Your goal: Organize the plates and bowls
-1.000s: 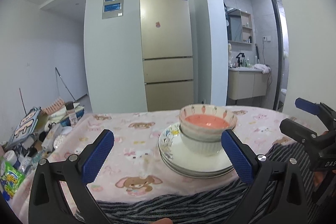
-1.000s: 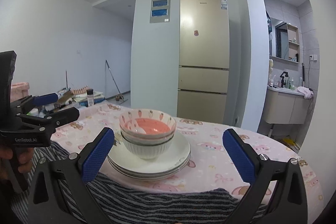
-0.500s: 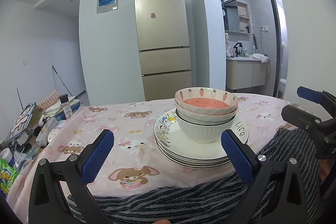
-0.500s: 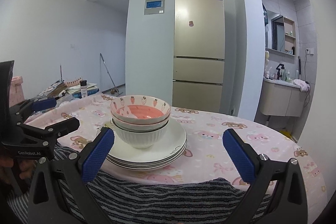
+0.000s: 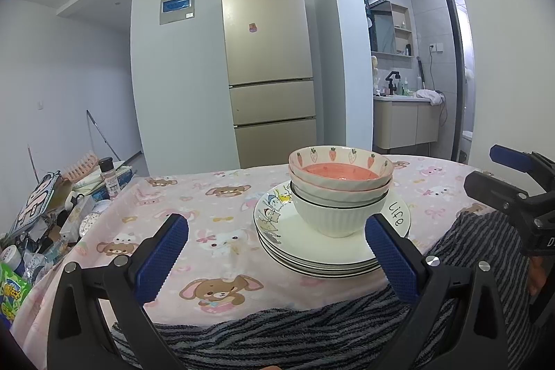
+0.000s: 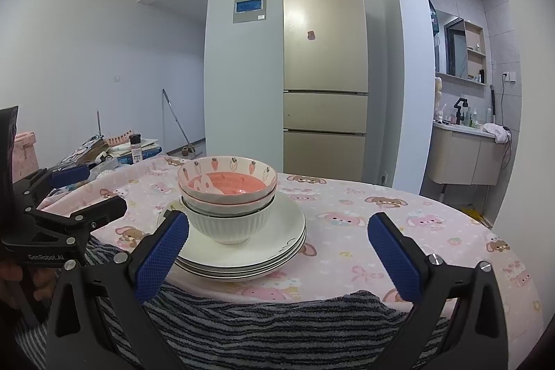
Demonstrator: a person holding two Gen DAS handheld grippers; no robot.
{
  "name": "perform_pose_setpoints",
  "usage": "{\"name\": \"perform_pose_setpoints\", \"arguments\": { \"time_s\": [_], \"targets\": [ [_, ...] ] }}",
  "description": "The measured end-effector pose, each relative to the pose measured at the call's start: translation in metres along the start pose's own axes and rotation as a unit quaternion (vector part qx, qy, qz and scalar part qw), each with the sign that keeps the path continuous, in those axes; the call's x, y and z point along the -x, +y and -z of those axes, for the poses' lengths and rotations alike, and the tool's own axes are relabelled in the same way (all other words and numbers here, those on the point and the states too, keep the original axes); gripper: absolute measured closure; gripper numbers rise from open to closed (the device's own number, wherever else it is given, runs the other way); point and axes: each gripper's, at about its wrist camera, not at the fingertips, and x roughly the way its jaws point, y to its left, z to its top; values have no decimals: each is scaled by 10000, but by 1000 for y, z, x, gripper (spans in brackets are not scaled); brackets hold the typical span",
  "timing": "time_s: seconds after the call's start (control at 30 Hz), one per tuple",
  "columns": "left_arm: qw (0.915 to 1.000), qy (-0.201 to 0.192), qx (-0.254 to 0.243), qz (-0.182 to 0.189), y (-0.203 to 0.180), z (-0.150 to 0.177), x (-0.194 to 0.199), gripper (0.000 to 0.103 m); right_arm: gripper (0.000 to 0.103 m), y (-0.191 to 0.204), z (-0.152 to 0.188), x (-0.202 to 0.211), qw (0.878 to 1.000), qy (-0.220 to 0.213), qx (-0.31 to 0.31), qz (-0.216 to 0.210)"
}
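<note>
A stack of white plates [image 5: 312, 252] sits on the pink cartoon tablecloth [image 5: 215, 207]. On it stands a white ribbed bowl [image 5: 336, 217] holding two nested pink-lined bowls with fruit-print rims [image 5: 341, 167]. The same stack of plates [image 6: 277, 231] and the same bowls [image 6: 227, 182] show in the right wrist view. My left gripper [image 5: 277, 259] is open and empty, held before the stack at the table's near edge. My right gripper [image 6: 277, 259] is open and empty, with the stack ahead to its left. Each gripper appears in the other's view, the right gripper [image 5: 513, 182] and the left gripper [image 6: 69, 196].
A grey striped towel [image 5: 295, 335] lies over the near table edge. Cluttered boxes, bottles and packets [image 5: 52, 214] crowd the table's left side. A gold fridge [image 5: 270, 65] and a bathroom vanity [image 5: 406, 120] stand behind the table.
Both cameras have dropped lower and tilted up, so the stack now sits nearer eye level. Both grippers stay open; the dishes have not moved.
</note>
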Motion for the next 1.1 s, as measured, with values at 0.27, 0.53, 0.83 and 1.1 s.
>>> {"name": "perform_pose_setpoints", "arguments": {
  "time_s": [0.27, 0.53, 0.83, 1.1],
  "targets": [
    [10000, 9, -10, -3, 0, 0, 0, 0, 0, 0, 1, -2, 10000, 41, -6, -6],
    [10000, 8, -14, -2, 0, 0, 0, 0, 0, 1, 2, -3, 10000, 90, -21, -14],
    [10000, 6, -27, -8, 1, 1, 0, 0, 0, 1, 1, -3, 10000, 90, -21, -13],
    [10000, 31, -29, -14, 1, 1, 0, 0, 0, 0, 4, -5, 9999, 128, -66, -33]
  ]
}}
